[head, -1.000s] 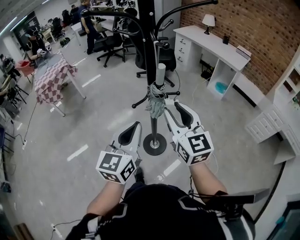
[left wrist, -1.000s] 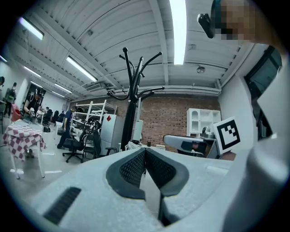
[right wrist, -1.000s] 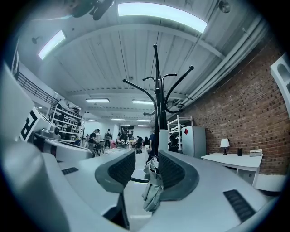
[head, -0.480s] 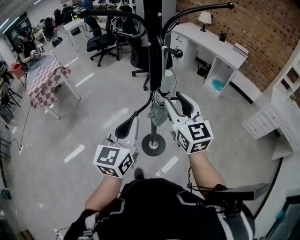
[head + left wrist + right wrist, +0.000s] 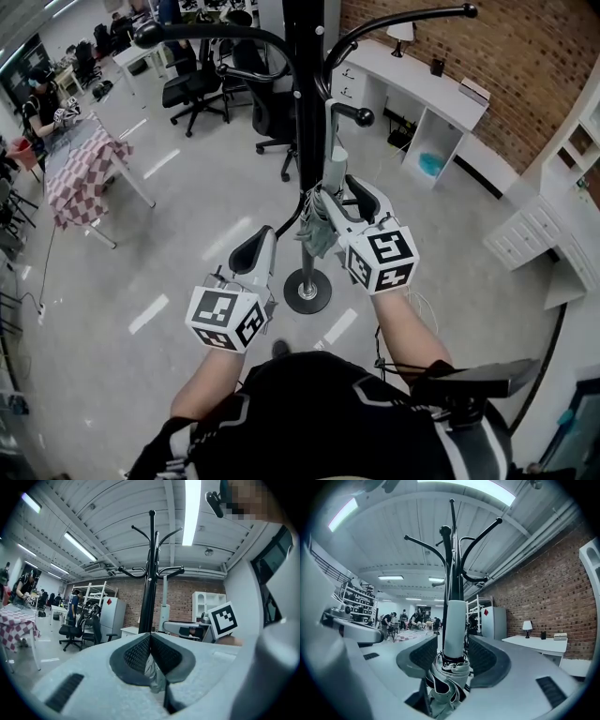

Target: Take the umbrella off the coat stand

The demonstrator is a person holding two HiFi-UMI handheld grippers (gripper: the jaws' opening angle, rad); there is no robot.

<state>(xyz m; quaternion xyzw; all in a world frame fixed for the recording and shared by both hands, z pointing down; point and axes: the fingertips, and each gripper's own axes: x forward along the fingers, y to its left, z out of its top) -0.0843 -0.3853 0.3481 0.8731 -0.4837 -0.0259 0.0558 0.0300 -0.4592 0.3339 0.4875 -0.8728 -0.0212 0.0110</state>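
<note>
The black coat stand rises just ahead of me, its round base on the grey floor. A folded grey-green umbrella with a pale grey handle hangs close beside the pole. My right gripper has a jaw on each side of the umbrella. In the right gripper view the handle stands between the pads with a gap on both sides and the fabric bunches below; my right gripper is opening. My left gripper is shut, left of the pole, holding nothing, pads meeting.
A white desk with a lamp runs along the brick wall at right, white drawers nearer. Office chairs stand behind the stand. A table with a checked cloth and people sit at far left.
Both grippers have moved forward toward the stand. The right gripper's jaws have widened and come around the umbrella near its handle. The left gripper has stayed shut.
</note>
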